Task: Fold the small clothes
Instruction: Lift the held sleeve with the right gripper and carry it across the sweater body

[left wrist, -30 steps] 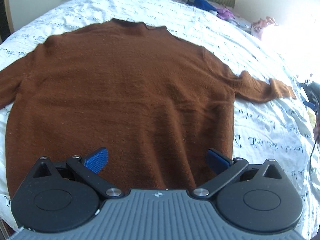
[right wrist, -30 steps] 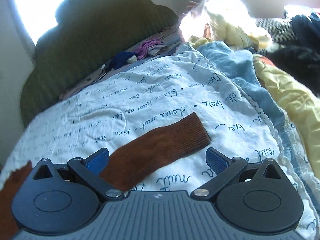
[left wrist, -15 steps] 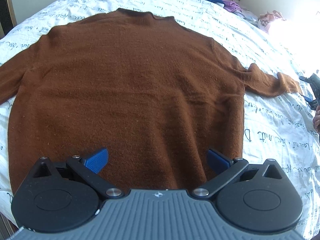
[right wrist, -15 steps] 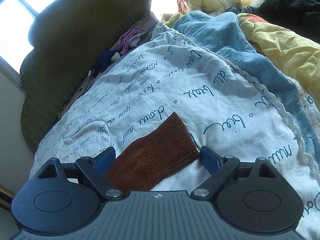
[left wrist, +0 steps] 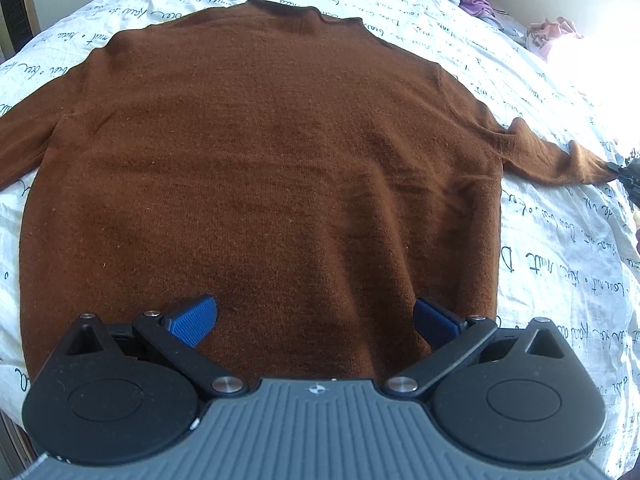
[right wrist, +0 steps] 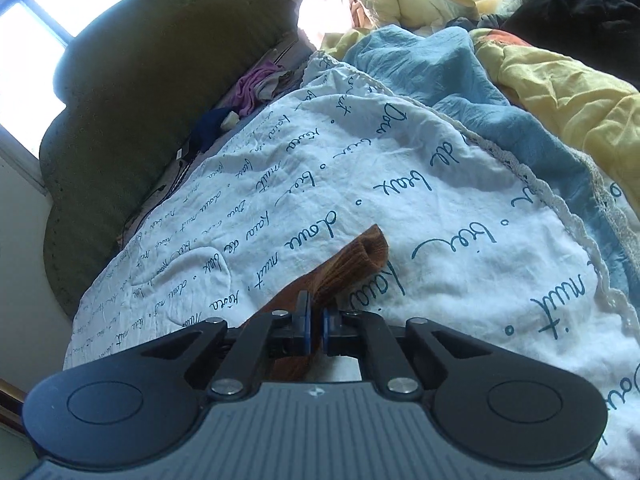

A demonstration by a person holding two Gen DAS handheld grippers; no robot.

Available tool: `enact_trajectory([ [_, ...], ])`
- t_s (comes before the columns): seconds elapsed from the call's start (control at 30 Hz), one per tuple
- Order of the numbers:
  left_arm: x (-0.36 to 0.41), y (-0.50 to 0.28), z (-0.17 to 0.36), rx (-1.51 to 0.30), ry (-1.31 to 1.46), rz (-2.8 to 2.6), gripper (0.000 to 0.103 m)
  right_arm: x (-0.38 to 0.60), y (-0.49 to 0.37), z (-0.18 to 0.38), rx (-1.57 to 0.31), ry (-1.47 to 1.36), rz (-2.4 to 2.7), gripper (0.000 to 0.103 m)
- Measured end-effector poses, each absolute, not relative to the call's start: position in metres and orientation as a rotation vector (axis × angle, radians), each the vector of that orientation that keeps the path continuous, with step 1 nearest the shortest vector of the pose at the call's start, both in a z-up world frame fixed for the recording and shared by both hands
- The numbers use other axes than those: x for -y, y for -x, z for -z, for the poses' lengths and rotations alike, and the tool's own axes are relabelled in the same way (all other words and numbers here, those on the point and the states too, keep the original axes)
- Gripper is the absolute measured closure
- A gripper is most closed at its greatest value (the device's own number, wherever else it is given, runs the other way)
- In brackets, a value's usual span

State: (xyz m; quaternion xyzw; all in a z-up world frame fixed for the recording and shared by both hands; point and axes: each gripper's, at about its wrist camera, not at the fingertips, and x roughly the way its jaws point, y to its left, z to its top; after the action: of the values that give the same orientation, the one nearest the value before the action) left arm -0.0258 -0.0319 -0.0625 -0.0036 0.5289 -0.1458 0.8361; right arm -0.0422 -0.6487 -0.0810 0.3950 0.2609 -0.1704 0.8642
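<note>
A brown knit sweater (left wrist: 260, 168) lies flat on the white bedsheet with blue script, neck away from me and sleeves spread out. My left gripper (left wrist: 316, 316) is open and empty, hovering over the sweater's bottom hem. The sweater's right sleeve (left wrist: 560, 156) stretches to the right, and its cuff (right wrist: 360, 256) sits in the right wrist view. My right gripper (right wrist: 315, 320) is shut on that sleeve cuff, which bunches up between the blue pads; it also shows at the far right edge of the left wrist view (left wrist: 628, 172).
A dark green headboard (right wrist: 140, 100) stands at the far end of the bed. Purple and dark blue garments (right wrist: 256, 88) lie beside it. Blue (right wrist: 440, 76) and yellow (right wrist: 568, 96) bedding and a black garment (right wrist: 580, 16) pile up to the right.
My right gripper moved down onto the sleeve cuff and closed on it. My left gripper drifted slightly forward over the sweater and stayed open.
</note>
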Motion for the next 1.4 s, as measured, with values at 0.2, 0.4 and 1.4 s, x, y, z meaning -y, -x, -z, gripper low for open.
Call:
enact_trajectory([
  [0.2,0.028,0.034,0.06,-1.117,0.014,0.307,0.0,0.654,0.056,0.048,-0.519,-0.749,0.408,0.099],
  [0.4,0.027,0.043,0.054,-1.105,0.021,0.309,0.0,0.664,0.079,0.031,-0.533,-0.669,0.505,0.099],
  [1.4,0.102,0.113,0.072,-1.072,-0.244,0.706,0.0,0.502,0.031,-0.116,-0.371,-0.385,0.207,0.099],
])
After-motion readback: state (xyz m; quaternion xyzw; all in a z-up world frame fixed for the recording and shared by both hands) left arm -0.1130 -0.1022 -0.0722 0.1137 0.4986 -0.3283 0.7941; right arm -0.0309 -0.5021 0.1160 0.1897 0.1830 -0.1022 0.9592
